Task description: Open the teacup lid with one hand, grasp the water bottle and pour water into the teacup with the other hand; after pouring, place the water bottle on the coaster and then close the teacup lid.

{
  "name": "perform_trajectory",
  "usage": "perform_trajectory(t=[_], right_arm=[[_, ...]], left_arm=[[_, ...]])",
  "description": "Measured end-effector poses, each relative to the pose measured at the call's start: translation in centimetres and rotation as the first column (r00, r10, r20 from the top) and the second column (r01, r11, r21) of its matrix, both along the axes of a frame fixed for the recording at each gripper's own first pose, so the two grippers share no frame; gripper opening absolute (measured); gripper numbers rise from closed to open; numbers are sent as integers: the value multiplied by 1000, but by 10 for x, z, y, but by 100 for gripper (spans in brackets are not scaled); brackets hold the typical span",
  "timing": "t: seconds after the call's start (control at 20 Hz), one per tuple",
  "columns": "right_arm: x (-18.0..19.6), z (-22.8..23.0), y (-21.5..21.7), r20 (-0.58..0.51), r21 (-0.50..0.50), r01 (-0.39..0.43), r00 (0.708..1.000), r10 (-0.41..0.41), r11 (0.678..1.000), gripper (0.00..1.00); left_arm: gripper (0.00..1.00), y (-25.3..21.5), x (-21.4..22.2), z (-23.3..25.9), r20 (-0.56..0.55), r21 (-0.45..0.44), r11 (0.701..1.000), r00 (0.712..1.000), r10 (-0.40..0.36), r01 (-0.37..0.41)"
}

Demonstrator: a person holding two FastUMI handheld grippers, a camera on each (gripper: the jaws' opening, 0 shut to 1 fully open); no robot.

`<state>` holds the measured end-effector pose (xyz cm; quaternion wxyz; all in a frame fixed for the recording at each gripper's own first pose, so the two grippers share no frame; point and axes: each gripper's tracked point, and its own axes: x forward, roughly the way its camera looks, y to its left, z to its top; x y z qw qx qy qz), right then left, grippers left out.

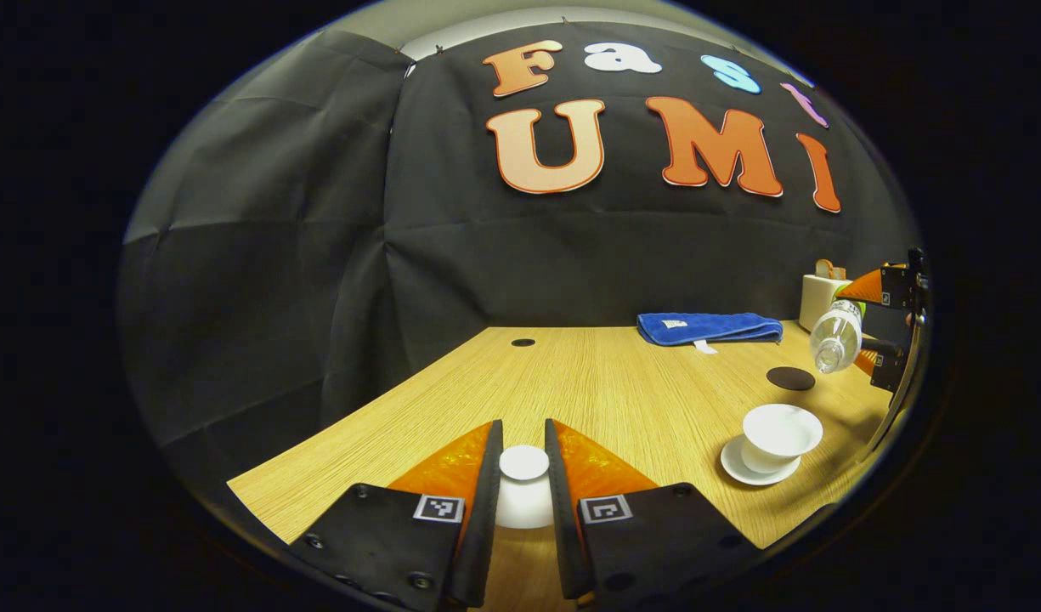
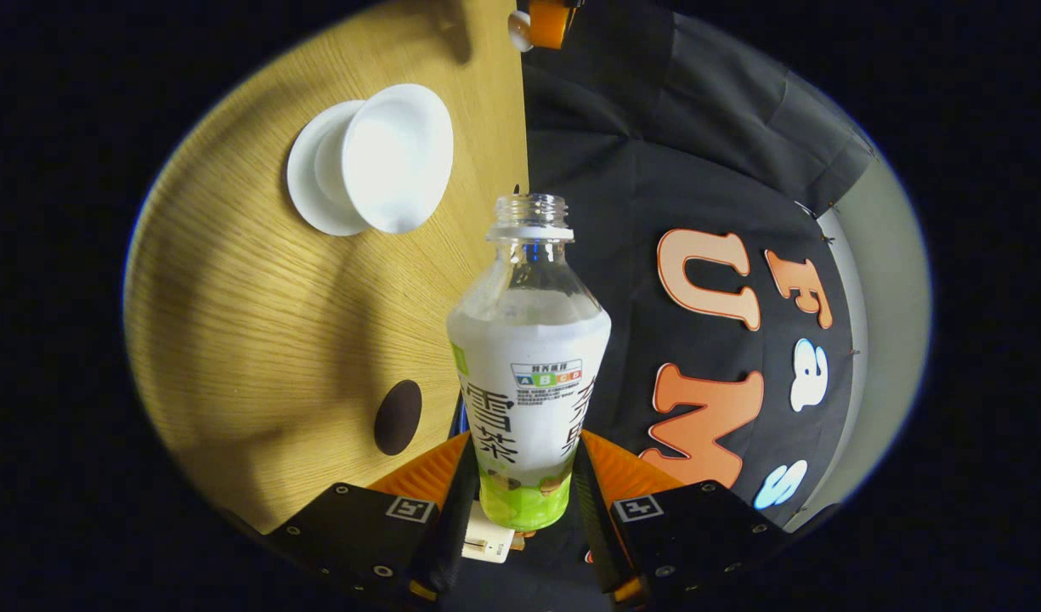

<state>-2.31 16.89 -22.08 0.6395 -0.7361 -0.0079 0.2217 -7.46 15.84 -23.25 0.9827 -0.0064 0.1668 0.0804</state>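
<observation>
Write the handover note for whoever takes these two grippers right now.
Left gripper: shut on the teacup lid, held above the table.
Right gripper: shut on the water bottle, uncapped and tilted near the teacup.
Teacup sits open on its saucer; the dark coaster lies bare behind it.
Done: lid off, bottle grasped. Whether water has gone in, cannot tell.
Left: pour, set bottle on coaster, close lid.

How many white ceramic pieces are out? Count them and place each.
3: the lid between the left gripper's fingers near the table's front edge; the open teacup at the right; the saucer under it. Others may be hidden.
</observation>
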Motion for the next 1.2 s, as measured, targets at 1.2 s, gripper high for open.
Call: perform_trajectory(t=[1.2], right_arm=[[39, 73, 9, 214, -98, -81, 972, 101, 992, 61]], left_arm=[[36, 3, -2, -2, -2, -3, 1000, 1000, -6, 6]])
